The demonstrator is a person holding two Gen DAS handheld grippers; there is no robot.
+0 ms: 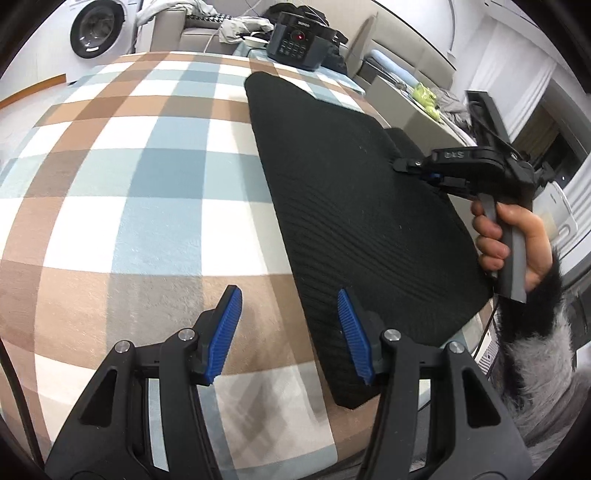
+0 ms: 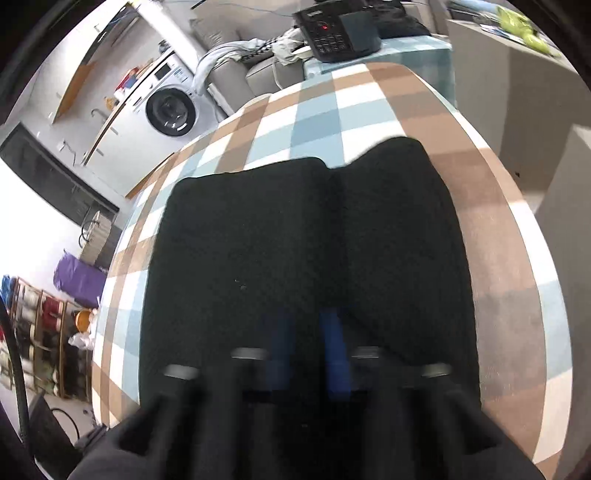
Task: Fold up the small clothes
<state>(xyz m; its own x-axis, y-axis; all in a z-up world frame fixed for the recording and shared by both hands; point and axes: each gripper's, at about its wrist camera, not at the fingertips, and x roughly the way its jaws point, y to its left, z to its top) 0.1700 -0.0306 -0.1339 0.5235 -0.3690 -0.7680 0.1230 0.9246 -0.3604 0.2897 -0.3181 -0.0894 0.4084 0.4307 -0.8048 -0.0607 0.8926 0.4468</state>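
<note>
A black knit garment (image 1: 354,192) lies flat on the checked tablecloth (image 1: 140,177), right of centre in the left wrist view. My left gripper (image 1: 290,308) is open, its right blue pad over the garment's near edge, its left pad over bare cloth. My right gripper (image 1: 400,164) is seen from the side, low on the garment's right edge, fingers close together. In the right wrist view the garment (image 2: 258,251) fills the middle with a crease down it. The blurred right gripper (image 2: 308,332) has its blue pads a narrow gap apart over the garment; whether they pinch it is unclear.
A black appliance with a red light (image 1: 299,40) stands at the table's far end. A washing machine (image 1: 96,33) is at the back left, sofas and loose clothes behind. A grey box (image 2: 517,74) stands beyond the table's right edge.
</note>
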